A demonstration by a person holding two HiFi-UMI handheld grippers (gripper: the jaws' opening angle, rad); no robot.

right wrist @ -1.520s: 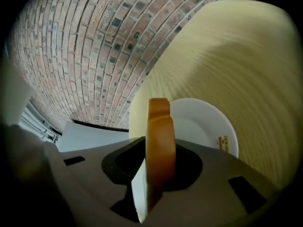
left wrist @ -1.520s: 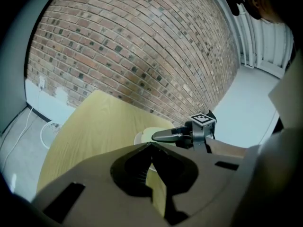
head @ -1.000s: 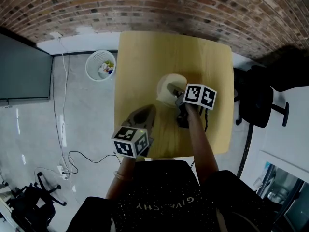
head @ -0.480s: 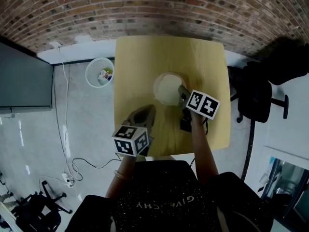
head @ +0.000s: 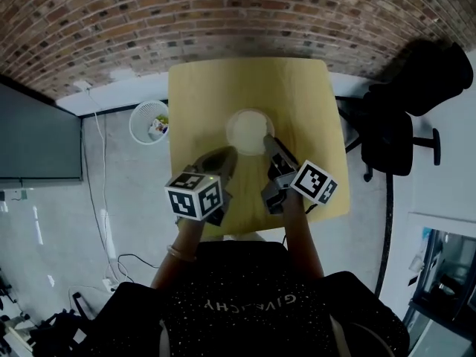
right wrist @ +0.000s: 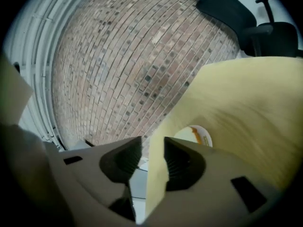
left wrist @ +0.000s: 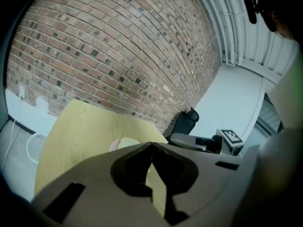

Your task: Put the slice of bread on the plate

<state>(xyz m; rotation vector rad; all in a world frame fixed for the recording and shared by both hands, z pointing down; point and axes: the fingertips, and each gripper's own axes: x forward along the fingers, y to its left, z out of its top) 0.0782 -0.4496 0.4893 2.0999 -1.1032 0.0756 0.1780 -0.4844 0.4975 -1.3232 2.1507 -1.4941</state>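
Item: table (head: 297,88), pale wood, set vs. brick wall; carries 1 plate (head: 231,122), approx. mid-table, well clear of all 4 edges.

Item: slice of bread (right wrist: 187,134); pale, w/ a brownish crust line; appears to lie flat on the plate; too small in the head view to be sure; nothing else seen on the table top.

Item: right gripper (head: 269,141); over the table btwn plate and near edge, just beside the plate's near-right rim, not touching; jaws apart and closing; nothing btwn them, only table and wall showing through the gap.

Item: left gripper (head: 232,152); near the near-left edge, short of the plate; tips together, empty.

Status: judged done or nearly so; bread looks delivered and let go; neither tool has hold of anything; what's left, at most, is clearing both tools off the table.

Misc.: waste basket (head: 149,121) on floor off the left edge.
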